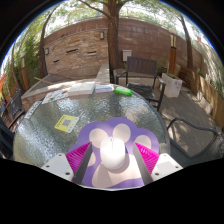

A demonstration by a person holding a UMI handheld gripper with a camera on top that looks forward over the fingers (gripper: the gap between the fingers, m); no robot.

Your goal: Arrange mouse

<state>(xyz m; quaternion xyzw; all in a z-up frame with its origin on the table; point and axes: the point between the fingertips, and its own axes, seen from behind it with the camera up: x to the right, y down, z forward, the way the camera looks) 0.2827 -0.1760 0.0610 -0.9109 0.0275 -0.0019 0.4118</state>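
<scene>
A white mouse (113, 152) rests on a purple mouse mat with pale cloud shapes (113, 180), which lies at the near edge of a round glass table (100, 112). My gripper (113, 160) is open. Its two fingers, with magenta pads (79, 156), stand on either side of the mouse. The mouse sits between them with a gap at each side and rests on the mat.
A yellow flat item (66, 123) lies on the table ahead to the left. White papers (60, 97) and a green object (122, 91) lie at the far edge. Beyond are a metal chair (140, 68), a white bin (172, 86) and a brick wall.
</scene>
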